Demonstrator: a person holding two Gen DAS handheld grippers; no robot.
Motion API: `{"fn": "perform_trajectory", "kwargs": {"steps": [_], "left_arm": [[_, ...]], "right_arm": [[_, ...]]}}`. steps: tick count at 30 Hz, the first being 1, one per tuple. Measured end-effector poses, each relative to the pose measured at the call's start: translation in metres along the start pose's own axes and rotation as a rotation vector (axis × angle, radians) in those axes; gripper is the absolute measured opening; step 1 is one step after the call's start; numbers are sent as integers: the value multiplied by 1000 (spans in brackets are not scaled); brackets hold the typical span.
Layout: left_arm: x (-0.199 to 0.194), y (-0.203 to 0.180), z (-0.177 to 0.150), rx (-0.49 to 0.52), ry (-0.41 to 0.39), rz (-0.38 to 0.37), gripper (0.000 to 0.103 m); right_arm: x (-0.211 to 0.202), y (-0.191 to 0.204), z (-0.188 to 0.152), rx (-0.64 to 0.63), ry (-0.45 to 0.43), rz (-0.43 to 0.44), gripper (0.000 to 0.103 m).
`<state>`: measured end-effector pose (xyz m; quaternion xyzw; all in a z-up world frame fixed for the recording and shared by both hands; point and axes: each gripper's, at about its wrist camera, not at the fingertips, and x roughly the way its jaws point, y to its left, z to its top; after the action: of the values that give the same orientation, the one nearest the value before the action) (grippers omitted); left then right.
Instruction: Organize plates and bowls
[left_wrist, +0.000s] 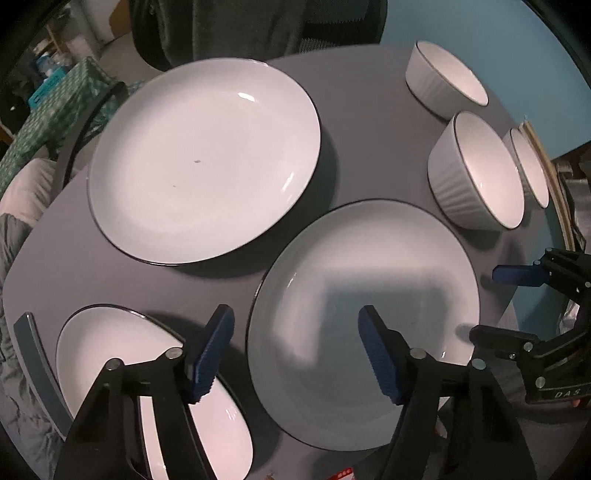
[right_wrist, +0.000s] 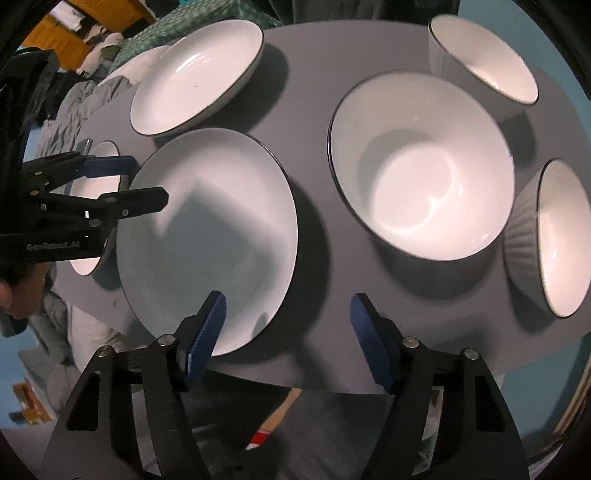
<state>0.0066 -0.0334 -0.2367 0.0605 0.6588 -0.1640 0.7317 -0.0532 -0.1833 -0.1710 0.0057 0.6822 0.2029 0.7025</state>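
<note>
Left gripper (left_wrist: 295, 350): hovers above the grey table (left_wrist: 351, 110), fingers spread wide, holding nothing, over the gap between the near plate (left_wrist: 364, 321) and a smaller plate (left_wrist: 110, 343).
Right gripper (right_wrist: 288, 332): hovers at the table's near edge, fingers apart and empty, beside the near plate.
Plates: three, lying flat, the far plate (left_wrist: 203, 162) apart.
Bowls: three upright at the right; middle bowl (right_wrist: 421, 166) nearest.

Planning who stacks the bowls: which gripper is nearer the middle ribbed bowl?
Right. The right gripper hovers open just short of the middle ribbed bowl; the left gripper hangs open over the near plate, farther away.
</note>
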Motion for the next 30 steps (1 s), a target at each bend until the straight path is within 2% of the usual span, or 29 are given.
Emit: {"fn": "perform_trajectory", "kwargs": {"steps": [3, 5, 6, 8, 10, 13, 15, 17, 19, 20, 25, 30], "left_arm": [[4, -1, -1, 8, 18, -7, 62], [5, -1, -1, 11, 21, -4, 62], [5, 0, -2, 11, 21, -4, 62], [7, 3, -3, 5, 22, -3, 58], [8, 8, -5, -11, 35, 10, 47], [7, 18, -6, -51, 51, 22, 35], [4, 26, -8, -94, 52, 0, 31], [2, 32, -11, -125, 53, -18, 29], [-1, 38, -15, -146, 51, -29, 27], [-2, 40, -17, -154, 49, -31, 27], [-10, 44, -29, -175, 52, -39, 26], [-17, 47, -48, -209, 72, -51, 25]], "right_arm": [[6, -4, -1, 14, 11, 15, 65], [10, -5, -2, 18, 19, 26, 63], [12, -6, -3, 19, 22, 28, 58], [16, -6, -3, 20, 31, 34, 54], [19, -9, -2, 28, 39, 41, 49], [22, -13, 0, 43, 52, 53, 36], [24, -16, 4, 58, 50, 57, 32], [24, -18, 5, 56, 55, 73, 23], [25, -20, 6, 58, 58, 72, 22], [25, -22, 6, 56, 57, 71, 18], [22, -29, 11, 58, 64, 71, 17], [26, -14, 15, 75, 62, 55, 17]]}}
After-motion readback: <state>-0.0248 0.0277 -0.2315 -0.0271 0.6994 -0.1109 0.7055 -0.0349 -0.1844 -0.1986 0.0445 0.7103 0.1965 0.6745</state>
